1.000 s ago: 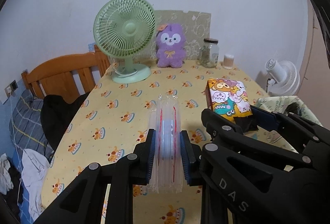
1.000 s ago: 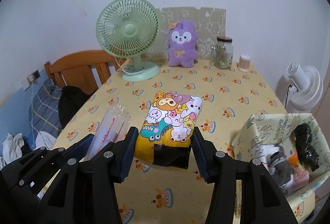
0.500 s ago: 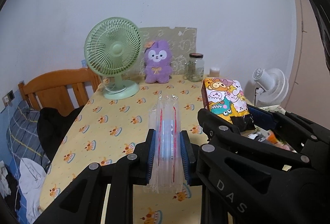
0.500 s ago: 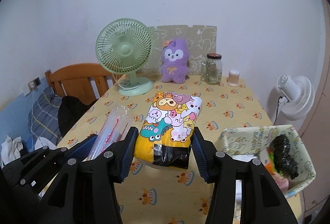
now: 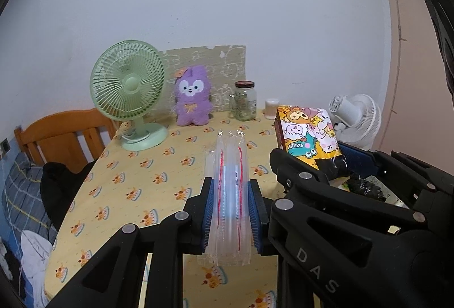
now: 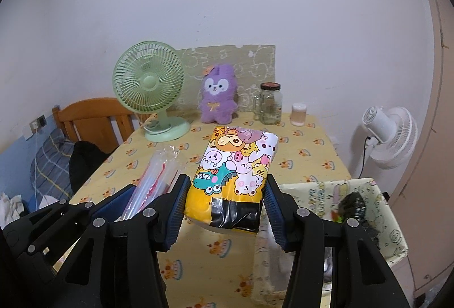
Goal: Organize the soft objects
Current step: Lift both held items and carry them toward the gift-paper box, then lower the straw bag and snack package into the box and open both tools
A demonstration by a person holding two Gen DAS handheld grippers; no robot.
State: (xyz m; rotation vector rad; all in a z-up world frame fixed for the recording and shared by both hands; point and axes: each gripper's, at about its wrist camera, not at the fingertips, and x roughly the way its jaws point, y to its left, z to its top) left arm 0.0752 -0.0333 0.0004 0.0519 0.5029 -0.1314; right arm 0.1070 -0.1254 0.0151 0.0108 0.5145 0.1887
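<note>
So the cartoon tissue pack (image 6: 232, 177) is pinched between the blue pads of the right gripper (image 6: 225, 201), held up in the air above the yellow tablecloth (image 6: 300, 154), not touching it. The black taped end of the pack sits closest to the camera, and the animal-print end points toward the far wall. Right next to the pack, on its left, the left gripper (image 5: 230, 215) is squeezed onto a clear plastic sleeve (image 5: 230, 189) with red lines running down it; looks like a packet of straws or similar, can't really tell what's inside. That one's lifted off the cloth too.

Just to the right of the tissue pack there's a fabric storage bin (image 6: 366, 186) with a pale cartoon print, sitting at the table's right edge. Something black and crinkly is in it, plus a few bits I can't make out.

Further back from the pack, along the wall, there's a green desk fan (image 6: 149, 86) on the left, then a purple plush bunny (image 6: 217, 95) leaning on a patterned board, then a glass jar (image 6: 269, 103) and a small cup-like container (image 6: 298, 114). Off the table, behind the bin, there's a white fan (image 6: 391, 135). Way left of the pack: a wooden headboard (image 6: 90, 115).
</note>
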